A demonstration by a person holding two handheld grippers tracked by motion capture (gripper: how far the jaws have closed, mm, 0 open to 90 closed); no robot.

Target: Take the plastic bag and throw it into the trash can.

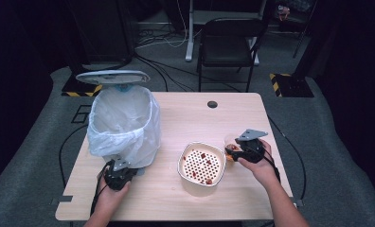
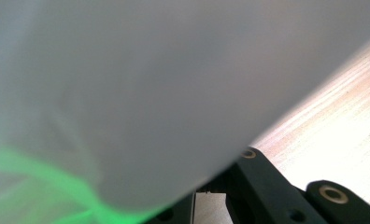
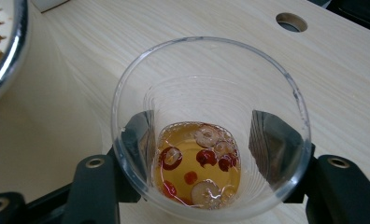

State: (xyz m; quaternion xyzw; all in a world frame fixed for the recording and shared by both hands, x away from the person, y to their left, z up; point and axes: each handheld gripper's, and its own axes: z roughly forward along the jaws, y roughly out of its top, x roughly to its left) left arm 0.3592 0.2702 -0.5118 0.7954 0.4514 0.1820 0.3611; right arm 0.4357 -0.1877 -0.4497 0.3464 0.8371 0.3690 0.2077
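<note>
I am sitting at a light wooden desk [image 1: 176, 198] in a dark room with a grey floor and a black chair [image 1: 228, 42] behind it.

My right tool [image 1: 231, 152] is gripping a clear plastic cup [image 3: 211, 126]. Its two black jaws are pressing on the cup's sides, about half open, one on each side. My left tool [image 1: 120, 166] is resting against the bottom of the white bin bag [image 1: 124, 123], and its jaws are closed as far as they go. I cannot tell if it is pinching the bag.

The cup is see-through and round. It is holding a little yellow-brown drink at the bottom, with red berries and pale round slices floating in it. I am holding it tilted, so I am looking into its mouth in the right gripper view.

The cup is sitting right between my right tool's jaws, near the right edge of the desk. Just beside it, to the left, is a white bowl with a strainer [image 1: 202, 164] full of holes, with some red bits lying on it. The bin with the bag is standing well apart, on the left side of the desk, with its lid [image 1: 112, 76] up.
</note>
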